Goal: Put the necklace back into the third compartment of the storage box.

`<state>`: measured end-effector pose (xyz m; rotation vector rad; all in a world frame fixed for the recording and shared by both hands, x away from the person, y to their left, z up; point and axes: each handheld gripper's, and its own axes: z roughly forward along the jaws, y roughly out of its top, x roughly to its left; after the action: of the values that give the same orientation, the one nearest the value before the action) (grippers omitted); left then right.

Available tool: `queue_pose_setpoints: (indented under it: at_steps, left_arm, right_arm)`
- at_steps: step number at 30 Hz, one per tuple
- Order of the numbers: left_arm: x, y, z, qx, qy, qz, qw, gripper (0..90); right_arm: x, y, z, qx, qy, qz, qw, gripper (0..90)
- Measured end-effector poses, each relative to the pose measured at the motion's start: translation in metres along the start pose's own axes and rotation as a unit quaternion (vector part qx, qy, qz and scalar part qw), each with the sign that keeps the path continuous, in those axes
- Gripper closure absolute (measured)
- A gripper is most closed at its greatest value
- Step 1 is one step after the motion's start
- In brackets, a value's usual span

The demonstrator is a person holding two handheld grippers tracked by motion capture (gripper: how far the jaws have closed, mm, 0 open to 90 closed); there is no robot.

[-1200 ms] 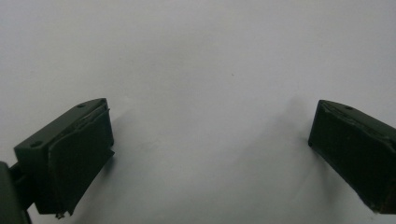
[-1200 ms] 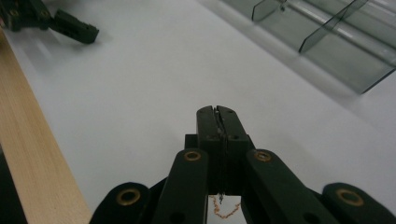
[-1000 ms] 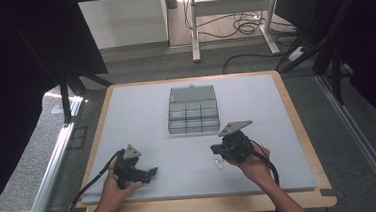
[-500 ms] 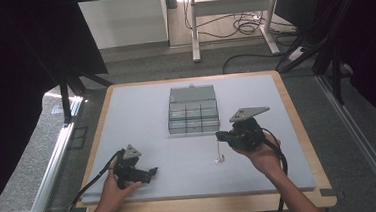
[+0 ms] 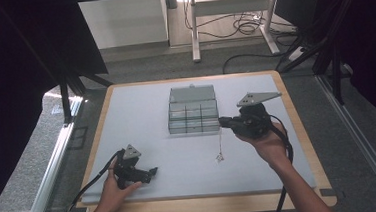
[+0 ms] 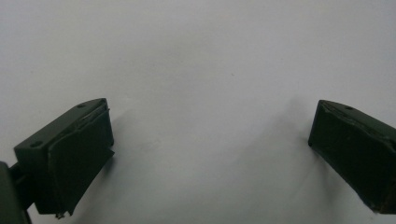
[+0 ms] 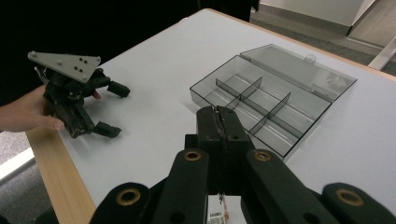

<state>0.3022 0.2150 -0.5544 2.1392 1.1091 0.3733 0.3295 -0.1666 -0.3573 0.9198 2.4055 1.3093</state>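
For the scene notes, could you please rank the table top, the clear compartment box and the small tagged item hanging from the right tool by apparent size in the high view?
1. Table top, largest by far.
2. Clear compartment box.
3. Small tagged item, smallest, hanging from the right tool.

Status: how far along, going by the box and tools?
Done: the clear box sits open, lid back. In hand: the right tool is shut on a thin tagged string that dangles beside the box. Left: its compartments look empty, so nothing is stowed yet; the left tool rests open on the table.
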Motion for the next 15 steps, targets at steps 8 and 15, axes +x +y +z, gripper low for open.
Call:
queue_pose_setpoints:
  at_steps: [8,15]
  left_arm:
    - [0.000,0.000,0.000,0.000,-0.001,-0.002,1.0000,0.0]
    - [0.000,0.000,0.000,0.001,0.000,-0.001,1.0000,0.0]
  right_arm:
    - [-0.002,0.013,-0.007,-0.016,-0.002,0.002,0.9999,88.4]
    - [-0.002,0.022,-0.011,-0.024,-0.005,0.003,0.9997,88.4]
